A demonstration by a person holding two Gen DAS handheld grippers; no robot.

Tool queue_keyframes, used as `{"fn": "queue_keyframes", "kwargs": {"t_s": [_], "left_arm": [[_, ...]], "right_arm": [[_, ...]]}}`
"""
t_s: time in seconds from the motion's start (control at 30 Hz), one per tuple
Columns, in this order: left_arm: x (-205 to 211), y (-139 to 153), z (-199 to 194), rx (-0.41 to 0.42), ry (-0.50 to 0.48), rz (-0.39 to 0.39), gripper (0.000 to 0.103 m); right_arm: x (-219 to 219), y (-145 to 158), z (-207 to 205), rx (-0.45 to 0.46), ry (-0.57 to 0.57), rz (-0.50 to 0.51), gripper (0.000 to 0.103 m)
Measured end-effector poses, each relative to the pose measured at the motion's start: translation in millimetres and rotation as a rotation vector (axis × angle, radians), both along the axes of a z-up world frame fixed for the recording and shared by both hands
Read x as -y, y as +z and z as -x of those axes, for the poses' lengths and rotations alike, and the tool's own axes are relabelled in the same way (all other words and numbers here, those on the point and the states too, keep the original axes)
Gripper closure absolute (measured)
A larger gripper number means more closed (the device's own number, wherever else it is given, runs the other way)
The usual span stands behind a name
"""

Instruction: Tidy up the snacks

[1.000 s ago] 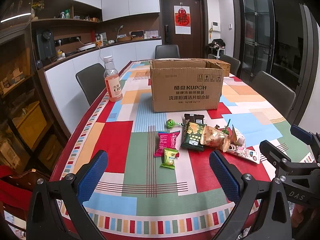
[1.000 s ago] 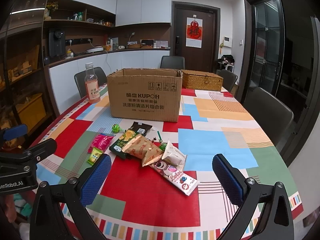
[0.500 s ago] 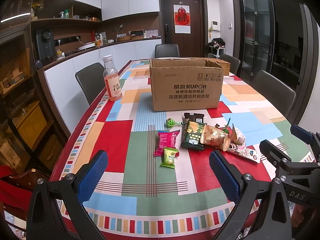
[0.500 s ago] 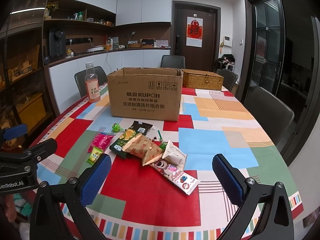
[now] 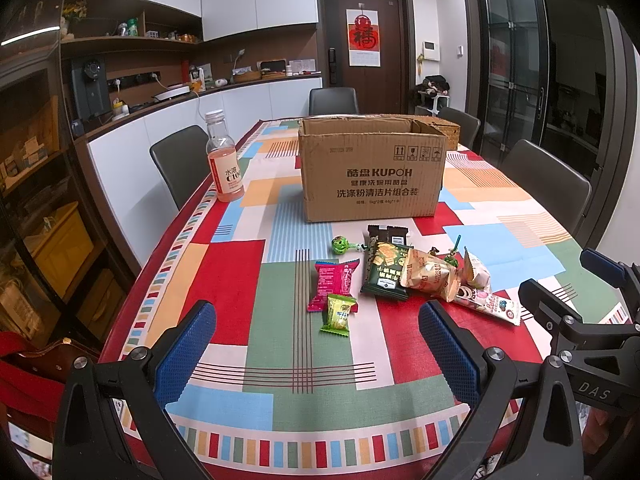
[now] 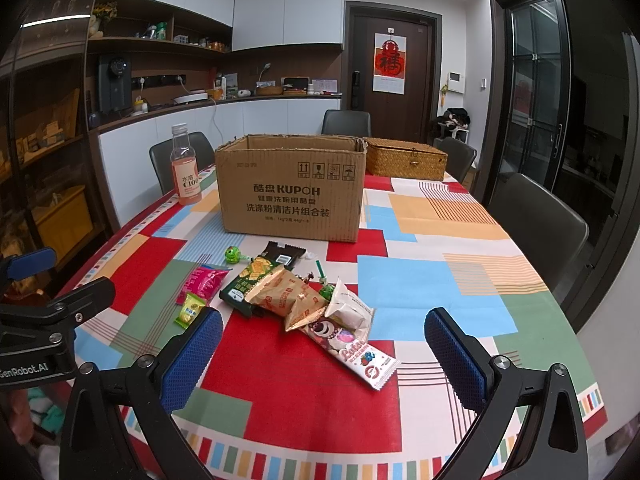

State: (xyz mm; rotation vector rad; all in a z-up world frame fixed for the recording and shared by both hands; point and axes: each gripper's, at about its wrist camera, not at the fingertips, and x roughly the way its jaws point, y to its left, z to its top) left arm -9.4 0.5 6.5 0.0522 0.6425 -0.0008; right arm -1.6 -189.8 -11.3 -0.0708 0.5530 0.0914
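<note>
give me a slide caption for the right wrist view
Open right gripper above a snack pile in front of a cardboard box on a colourful tablecloth.

Cardboard box [image 5: 372, 172] front reads "KUPOH". Drink bottle [image 5: 224, 160] label reads "C100". Right gripper [image 5: 592, 384] body marked "DAS"; left gripper [image 6: 36, 360] body "GenRobot.AI".

The worktop [image 5: 240, 272] wore a patchwork cloth of red, green, blue, orange and white blocks with striped bands. The box [image 5: 372, 172] was plain brown with dark print. A pink packet [image 5: 332, 284], a lime-green sweet [image 5: 340, 314] and a dark green bag [image 5: 386, 272] lay together. Both claws' pads [image 6: 192, 354] were blue.
</note>
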Motion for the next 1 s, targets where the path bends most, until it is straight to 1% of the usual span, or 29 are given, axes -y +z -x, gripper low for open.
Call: {"fn": "queue_keyframes", "kwargs": {"t_s": [0.63, 1.0], "left_arm": [[-0.1, 0.0, 0.2, -0.002, 0.000, 0.001, 0.000], [-0.8, -7.5, -4.6, -0.019, -0.015, -0.002, 0.000]], "right_arm": [[0.4, -0.2, -1.1, -0.002, 0.000, 0.001, 0.001], [-2.5, -6.2, -1.1, -0.014, 0.012, 0.008, 0.001]]}}
